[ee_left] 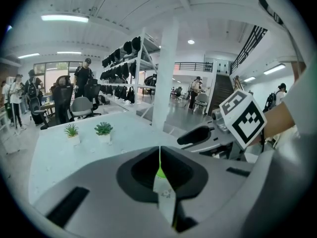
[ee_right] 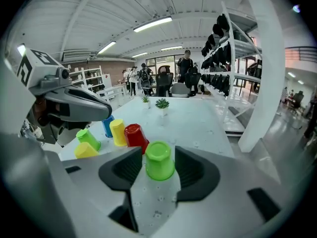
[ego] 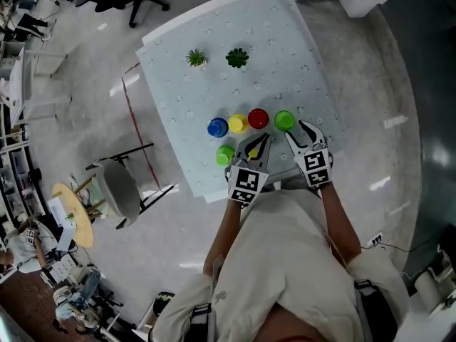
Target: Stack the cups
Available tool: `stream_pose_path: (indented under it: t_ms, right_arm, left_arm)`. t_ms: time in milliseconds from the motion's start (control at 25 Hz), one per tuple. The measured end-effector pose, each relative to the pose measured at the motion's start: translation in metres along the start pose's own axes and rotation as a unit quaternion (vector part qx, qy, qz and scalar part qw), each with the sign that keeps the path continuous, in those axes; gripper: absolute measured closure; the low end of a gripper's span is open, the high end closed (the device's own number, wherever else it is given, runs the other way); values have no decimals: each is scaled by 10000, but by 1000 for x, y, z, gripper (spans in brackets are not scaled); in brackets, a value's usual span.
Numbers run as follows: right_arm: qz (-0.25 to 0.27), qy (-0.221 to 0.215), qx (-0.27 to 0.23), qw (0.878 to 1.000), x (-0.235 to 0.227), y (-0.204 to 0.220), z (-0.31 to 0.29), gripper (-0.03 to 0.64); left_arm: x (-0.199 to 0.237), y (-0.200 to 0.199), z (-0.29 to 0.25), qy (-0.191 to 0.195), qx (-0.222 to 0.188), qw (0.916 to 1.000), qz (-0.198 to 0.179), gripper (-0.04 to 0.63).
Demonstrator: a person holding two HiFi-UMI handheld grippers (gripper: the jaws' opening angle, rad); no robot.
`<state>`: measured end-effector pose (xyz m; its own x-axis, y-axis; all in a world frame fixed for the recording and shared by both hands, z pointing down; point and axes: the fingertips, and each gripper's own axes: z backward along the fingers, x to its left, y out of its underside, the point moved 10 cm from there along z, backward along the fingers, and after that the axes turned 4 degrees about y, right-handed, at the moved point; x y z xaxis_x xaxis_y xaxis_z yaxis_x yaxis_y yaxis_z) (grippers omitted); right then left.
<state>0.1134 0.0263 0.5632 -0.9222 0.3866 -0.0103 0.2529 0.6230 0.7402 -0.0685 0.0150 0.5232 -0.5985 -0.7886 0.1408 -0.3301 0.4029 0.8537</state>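
Nothing is stacked yet: the right gripper gapes around the centre-frame green cup, and the left gripper is closed, empty.

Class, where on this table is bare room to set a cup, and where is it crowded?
Bare: the table strip between the plants and the cup row, and the corner right of the plants. Crowded: the near edge.
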Motion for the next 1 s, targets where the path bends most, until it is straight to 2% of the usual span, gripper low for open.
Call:
stream_pose_path:
  t_ms: [240, 600, 720, 920, 960, 1000]
  right_arm:
    - [75, -206, 108, 9997, -2, 4, -14, 380]
    - [268, -403, 288, 9984, -1, 8, -30, 347]
    - [194, -453, 319, 9983, -1, 12, -36, 344]
    - [65, -452, 349, 9983, -3, 14, -41, 351]
    - [25, -436, 344, 9985, -4, 14, -42, 393]
    - [1, -426, 333, 9985, -4, 13, -42, 396]
  left_arm:
    - [-3, 6, -12, 0, 206, 9998, 55, 575]
    - [-7, 5, -21, 30, 316, 9995, 83, 575]
    - [-7, 7, -22, 16, 341, 9993, 120, 575]
    - [-8, 9, -22, -10, 355, 9993, 146, 575]
    - [-8, 10, -21, -15, 355, 9993, 153, 575]
    - [-8, 10, -21, -22, 350, 9993, 156, 575]
